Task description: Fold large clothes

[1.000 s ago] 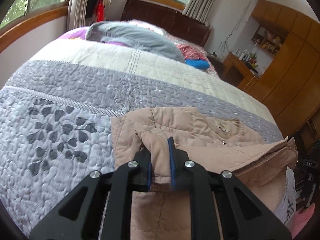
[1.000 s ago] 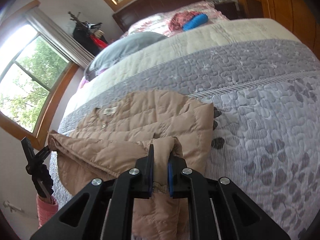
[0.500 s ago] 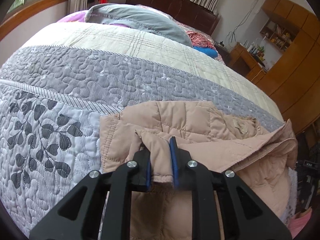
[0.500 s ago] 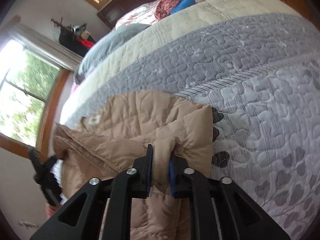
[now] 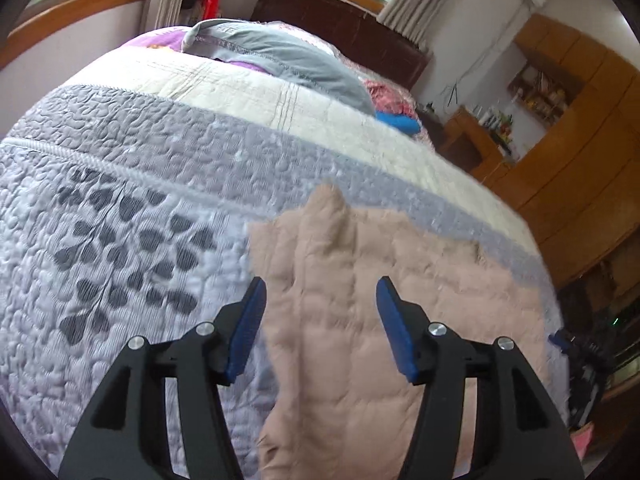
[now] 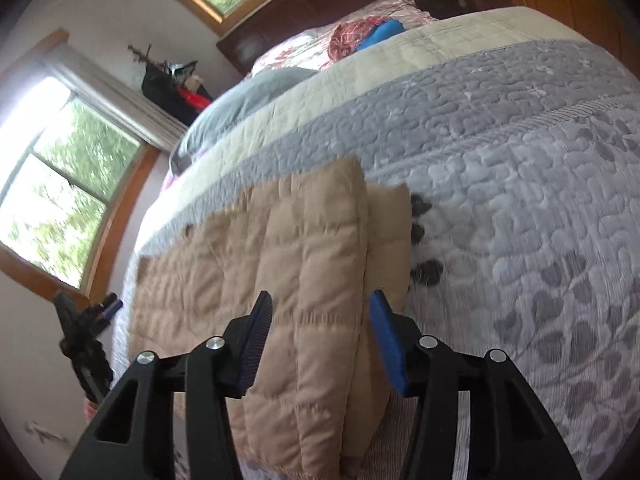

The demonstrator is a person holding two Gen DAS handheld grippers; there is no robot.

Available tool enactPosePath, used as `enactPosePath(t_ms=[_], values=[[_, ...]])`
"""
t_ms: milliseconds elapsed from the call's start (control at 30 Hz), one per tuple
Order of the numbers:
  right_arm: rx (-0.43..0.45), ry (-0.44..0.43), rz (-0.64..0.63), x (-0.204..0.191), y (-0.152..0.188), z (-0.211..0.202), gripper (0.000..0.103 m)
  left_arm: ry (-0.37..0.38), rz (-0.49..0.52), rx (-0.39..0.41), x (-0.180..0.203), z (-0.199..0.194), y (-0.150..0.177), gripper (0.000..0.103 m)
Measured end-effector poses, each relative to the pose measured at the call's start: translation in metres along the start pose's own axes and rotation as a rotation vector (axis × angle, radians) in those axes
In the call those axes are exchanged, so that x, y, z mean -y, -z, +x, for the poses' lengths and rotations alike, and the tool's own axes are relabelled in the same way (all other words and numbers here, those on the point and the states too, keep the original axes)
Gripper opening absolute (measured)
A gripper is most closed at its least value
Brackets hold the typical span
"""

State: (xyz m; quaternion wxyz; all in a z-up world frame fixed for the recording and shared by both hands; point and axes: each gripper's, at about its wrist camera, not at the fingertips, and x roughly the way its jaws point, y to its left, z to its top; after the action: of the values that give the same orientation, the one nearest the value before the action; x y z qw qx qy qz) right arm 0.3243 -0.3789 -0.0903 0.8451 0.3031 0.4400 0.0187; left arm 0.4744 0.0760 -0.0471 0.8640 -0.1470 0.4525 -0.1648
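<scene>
On the quilted bed (image 5: 168,128), near its foot edge and well short of the grey pillow (image 5: 280,56), the tan padded jacket (image 5: 360,320) lay flat with quilted panels facing up. The left tool (image 5: 320,320) hung just above the jacket with its blue pads spread wide and nothing between them. The right tool (image 6: 316,336) was equally wide apart and empty over the jacket (image 6: 280,280), close to the side bordering the bed's leaf-patterned part. In the right wrist view a doubled layer showed along that side, one thickness lying on another, so at least one fold seemed to be in place. A peak of fabric stood up at the jacket's edge nearest the pillow, and that edge looked uneven. Judging by this, the garment was partly folded: a further fold to make it compact, and some smoothing, probably remained.
</scene>
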Motion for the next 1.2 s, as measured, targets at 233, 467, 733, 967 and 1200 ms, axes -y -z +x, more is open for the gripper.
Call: enactPosePath(t_ms=[233, 467, 733, 967, 1200], values=[[-0.048, 0.057, -0.013, -0.005, 0.002, 0.027, 0.043, -0.082, 0.099, -0.061, 0.01, 0.022, 0.03, 0.05], [0.003, 0.114, -0.103, -0.028, -0.002, 0.024, 0.011, -0.158, 0.196, 0.032, 0.036, 0.014, 0.029, 0.013], [0.081, 0.151, -0.11, -0.043, -0.027, 0.015, 0.011, -0.177, 0.201, 0.169, 0.054, 0.005, 0.007, 0.01], [-0.018, 0.153, -0.01, -0.006, -0.025, 0.06, 0.013, -0.171, 0.149, -0.007, 0.026, 0.064, 0.01, 0.013], [-0.022, 0.15, 0.018, 0.002, -0.017, 0.076, 0.015, -0.225, 0.196, -0.011, 0.028, 0.078, 0.018, 0.017]])
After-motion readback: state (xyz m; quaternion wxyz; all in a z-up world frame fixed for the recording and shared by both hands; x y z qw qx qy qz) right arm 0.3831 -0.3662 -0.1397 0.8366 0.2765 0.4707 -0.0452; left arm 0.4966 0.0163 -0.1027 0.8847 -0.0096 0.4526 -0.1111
